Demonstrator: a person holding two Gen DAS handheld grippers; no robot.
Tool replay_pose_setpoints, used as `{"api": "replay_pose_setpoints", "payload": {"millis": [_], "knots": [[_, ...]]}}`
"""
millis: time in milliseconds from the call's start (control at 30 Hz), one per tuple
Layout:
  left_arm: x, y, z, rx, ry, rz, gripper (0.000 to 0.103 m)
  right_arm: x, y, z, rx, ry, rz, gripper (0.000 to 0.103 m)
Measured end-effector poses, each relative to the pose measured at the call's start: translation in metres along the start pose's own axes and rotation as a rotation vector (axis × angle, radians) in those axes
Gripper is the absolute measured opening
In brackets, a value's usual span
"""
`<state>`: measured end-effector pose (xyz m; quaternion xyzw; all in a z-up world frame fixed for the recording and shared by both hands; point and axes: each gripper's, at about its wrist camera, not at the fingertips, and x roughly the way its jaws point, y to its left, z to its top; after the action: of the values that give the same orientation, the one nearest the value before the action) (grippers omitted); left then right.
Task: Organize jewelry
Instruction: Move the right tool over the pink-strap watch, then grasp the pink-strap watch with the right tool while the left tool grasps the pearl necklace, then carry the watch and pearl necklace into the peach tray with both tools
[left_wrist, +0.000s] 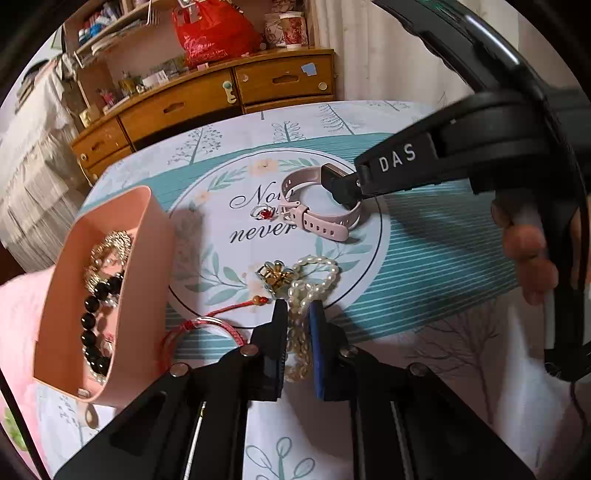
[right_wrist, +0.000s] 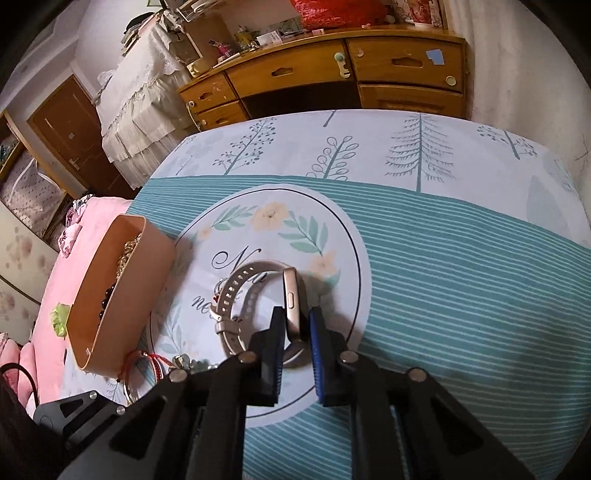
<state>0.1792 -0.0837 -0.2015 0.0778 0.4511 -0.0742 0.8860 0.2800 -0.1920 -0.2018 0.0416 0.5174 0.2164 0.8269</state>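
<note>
A pink smartwatch (left_wrist: 317, 206) lies on the patterned tablecloth (left_wrist: 424, 236); it also shows in the right wrist view (right_wrist: 258, 302). My right gripper (right_wrist: 297, 317) has its fingers on both sides of the watch body, closed on it. My left gripper (left_wrist: 298, 308) is shut on a pearl necklace (left_wrist: 314, 280) that lies on the cloth. A pink tray (left_wrist: 147, 280) at the left holds a black bead bracelet (left_wrist: 96, 314) and a gold chain (left_wrist: 110, 251). A gold charm piece (left_wrist: 275, 275), a small ring with a red stone (left_wrist: 264, 213) and red string bracelets (left_wrist: 210, 325) lie on the cloth.
A wooden dresser (right_wrist: 332, 77) stands behind the table. A pink bedspread (right_wrist: 55, 280) lies to the left of the tray. The right gripper's body and the hand holding it (left_wrist: 524, 254) reach in from the right in the left wrist view.
</note>
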Motion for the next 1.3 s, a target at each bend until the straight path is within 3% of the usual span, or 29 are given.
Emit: {"api": "replay_pose_setpoints", "payload": {"millis": [300,400,633,1000,1100,1200,1300], "knots": [[-0.006,-0.004,-0.005,-0.006,-0.003,-0.05,0.008,-0.01,-0.011,-0.004,0.08,-0.002,-0.003,0.013],[-0.012,-0.003,-0.004,-0.02,-0.021,-0.066,0.003,-0.016,-0.011,-0.004,0.096,-0.021,0.001,0.013],[-0.032,0.01,0.005,-0.047,-0.063,-0.105,0.003,-0.031,-0.003,-0.002,0.082,-0.054,0.019,0.003],[-0.092,0.038,0.04,-0.085,-0.086,-0.139,0.003,-0.07,0.024,0.004,0.03,-0.153,0.008,0.0],[-0.112,0.05,0.053,-0.112,-0.096,-0.178,0.003,-0.07,0.031,0.005,0.0,-0.155,-0.06,0.001],[-0.132,0.066,0.068,-0.141,-0.134,-0.208,0.003,-0.057,0.029,0.005,0.013,-0.1,-0.127,0.005],[-0.151,0.084,0.082,-0.165,-0.17,-0.214,0.003,-0.042,0.025,0.002,0.03,-0.044,-0.157,0.026]]}}
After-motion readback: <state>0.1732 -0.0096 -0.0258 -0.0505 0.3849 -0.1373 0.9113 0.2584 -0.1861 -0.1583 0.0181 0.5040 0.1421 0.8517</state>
